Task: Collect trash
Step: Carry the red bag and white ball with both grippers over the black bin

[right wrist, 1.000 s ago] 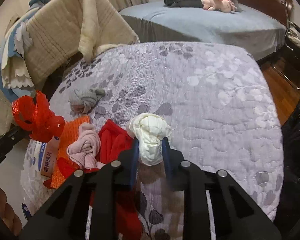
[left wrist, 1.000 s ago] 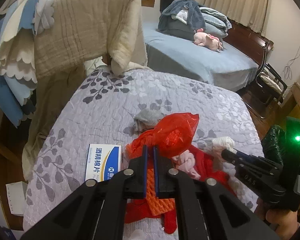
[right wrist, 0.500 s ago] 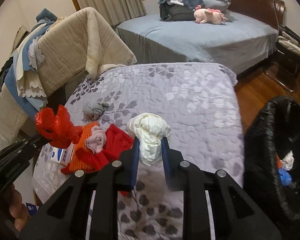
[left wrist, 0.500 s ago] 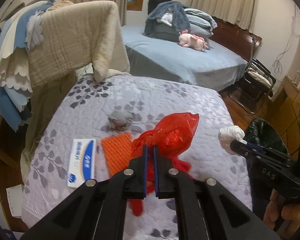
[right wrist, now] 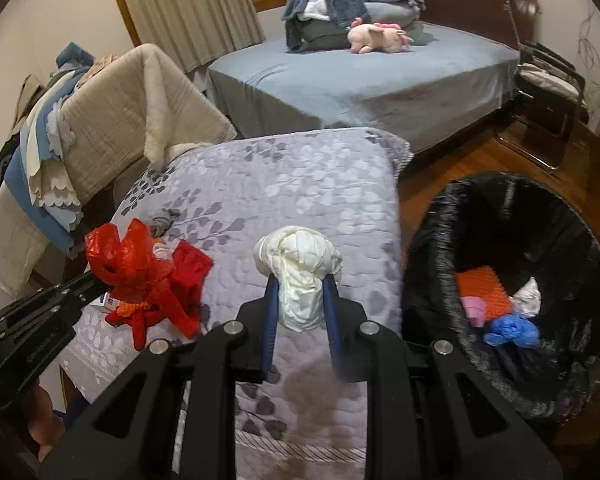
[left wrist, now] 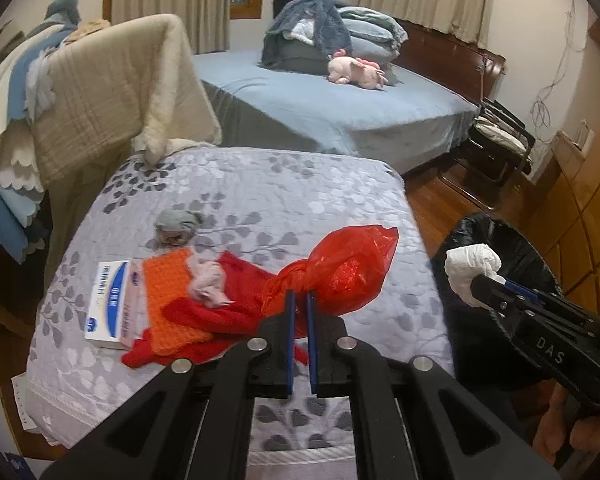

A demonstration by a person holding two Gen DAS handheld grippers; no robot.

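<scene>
My left gripper (left wrist: 299,300) is shut on a knotted red plastic bag (left wrist: 342,268), held above the quilted grey bedspread (left wrist: 260,184); the bag also shows in the right wrist view (right wrist: 120,258). My right gripper (right wrist: 300,284) is shut on a white wad (right wrist: 300,268), raised above the bed's right edge; the wad shows in the left wrist view (left wrist: 470,266) in front of the black-lined trash bin (left wrist: 512,240). The bin (right wrist: 480,216) stands on the floor to the right and holds orange, pink, blue and white trash.
On the bedspread lie a red cloth (left wrist: 236,304), an orange knit piece (left wrist: 166,280), a pink wad (left wrist: 210,286), a grey sock ball (left wrist: 178,224) and a blue-and-white box (left wrist: 110,304). Blankets (left wrist: 100,92) hang at the left. A blue bed (left wrist: 332,108) stands behind.
Both grippers have pulled back and risen from the bedspread with the red bag and the white wad. The trash bin has come into view at the right.
</scene>
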